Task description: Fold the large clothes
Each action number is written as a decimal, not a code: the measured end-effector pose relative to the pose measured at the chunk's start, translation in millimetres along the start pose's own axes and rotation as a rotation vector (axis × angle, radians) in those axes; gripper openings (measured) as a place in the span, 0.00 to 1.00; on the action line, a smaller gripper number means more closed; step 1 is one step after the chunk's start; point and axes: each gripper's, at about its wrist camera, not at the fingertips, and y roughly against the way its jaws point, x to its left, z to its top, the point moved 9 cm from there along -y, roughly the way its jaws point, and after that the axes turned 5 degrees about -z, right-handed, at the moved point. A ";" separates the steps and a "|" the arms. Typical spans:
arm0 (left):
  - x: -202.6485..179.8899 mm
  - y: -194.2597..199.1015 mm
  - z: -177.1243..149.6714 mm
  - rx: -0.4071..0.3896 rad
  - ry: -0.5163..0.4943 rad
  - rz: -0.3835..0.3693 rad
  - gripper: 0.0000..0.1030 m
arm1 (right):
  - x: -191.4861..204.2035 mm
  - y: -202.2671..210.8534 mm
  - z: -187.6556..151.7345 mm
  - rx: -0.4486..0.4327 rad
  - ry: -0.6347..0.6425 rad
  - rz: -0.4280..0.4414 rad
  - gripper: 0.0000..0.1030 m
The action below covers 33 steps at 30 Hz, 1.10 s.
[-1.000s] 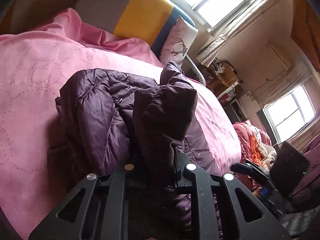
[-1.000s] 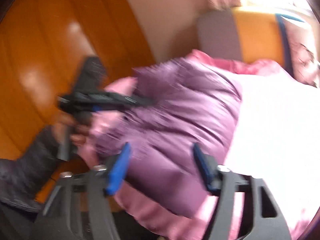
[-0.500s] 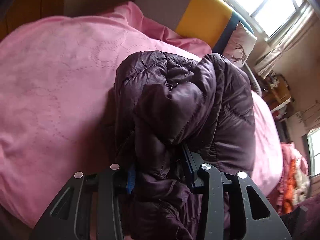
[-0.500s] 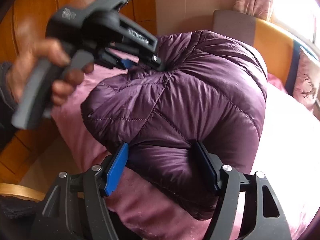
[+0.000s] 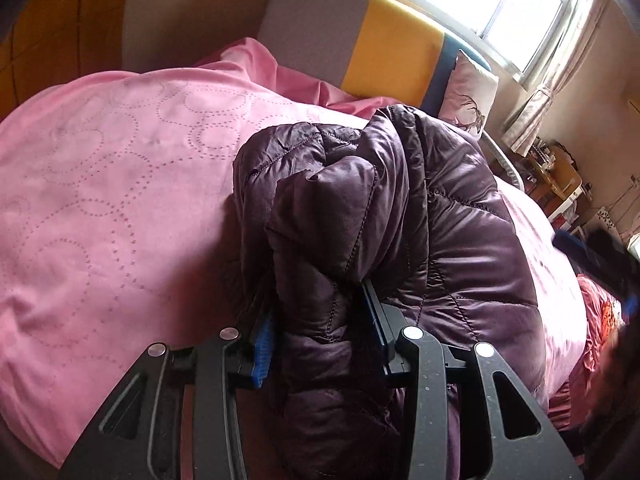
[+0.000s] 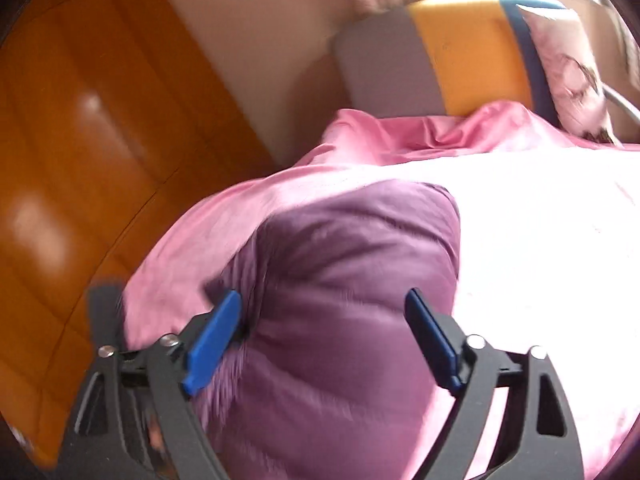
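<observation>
Because a bulky garment needs a broad, soft surface to be folded on, the bed (image 5: 104, 208) carries everything here, its pink quilted cover spread wide under the work. On it, toward the near edge, lies the purple puffer jacket (image 5: 460, 240), bunched into a thick mound with quilted panels doubled over one another; it rests on the cover, not hanging free, so the bed takes most of its weight. Behind it stands the headboard (image 5: 392, 52), grey, yellow and blue, with a pale pillow (image 5: 468, 96) leaning against it. In the right wrist view a wooden wardrobe (image 6: 80, 128) fills the left side beside the bed.

The left hand-held gripper (image 5: 320, 320) is clamped on a fat fold of the jacket, its fingers pressed into the padding on both sides, probably to keep the doubled layer from springing open. The right hand-held gripper (image 6: 324, 332) is spread wide, its blue pads (image 6: 212, 340) standing either side of the jacket's rounded end; that view is blurred, and the pads appear to straddle the fabric without pinching it. Judging by this, the fold is partly made and the right side is placed to gather or press the next portion.
</observation>
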 end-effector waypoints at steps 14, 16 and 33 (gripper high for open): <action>21.1 -22.0 -23.3 0.004 -0.006 -0.045 0.39 | 0.7 -135.1 -36.8 0.180 0.140 -0.223 0.93; 22.8 -23.5 -25.0 -0.004 0.005 -0.061 0.39 | 0.3 -137.3 -34.3 0.197 0.095 -0.157 0.94; 31.8 -18.2 -31.2 -0.047 0.115 -0.215 0.43 | -66.3 -101.3 -81.2 0.277 -0.363 0.354 0.98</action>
